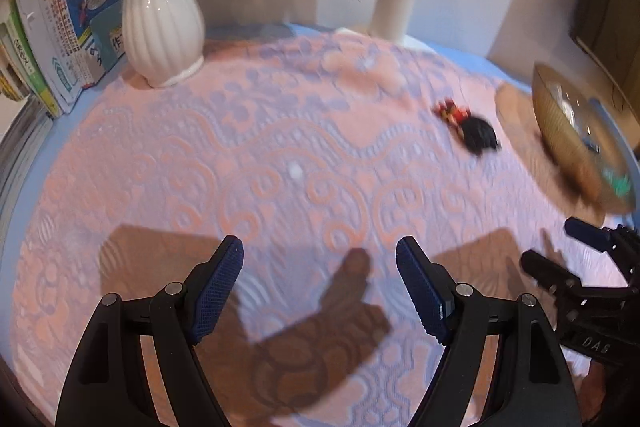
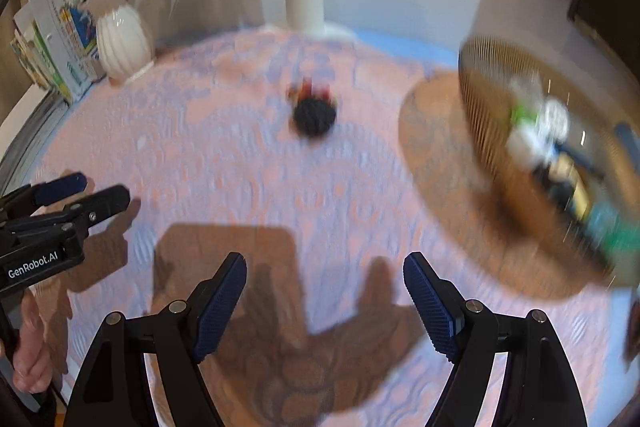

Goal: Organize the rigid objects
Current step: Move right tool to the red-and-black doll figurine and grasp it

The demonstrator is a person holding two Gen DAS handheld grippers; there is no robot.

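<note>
Most small items already lie in the ribbed bowl, while one dark toy sits on the desk well left of that bowl, left gripper and right gripper jaws apart, empty.

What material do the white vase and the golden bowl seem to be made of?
White vase: probably glazed ceramic, since its ribbed surface is glossy and shows a bright highlight.
Golden bowl: fine ribbing and a gold-brown tone; the blurred pictures leave metal, tinted glass or plastic open.
</note>
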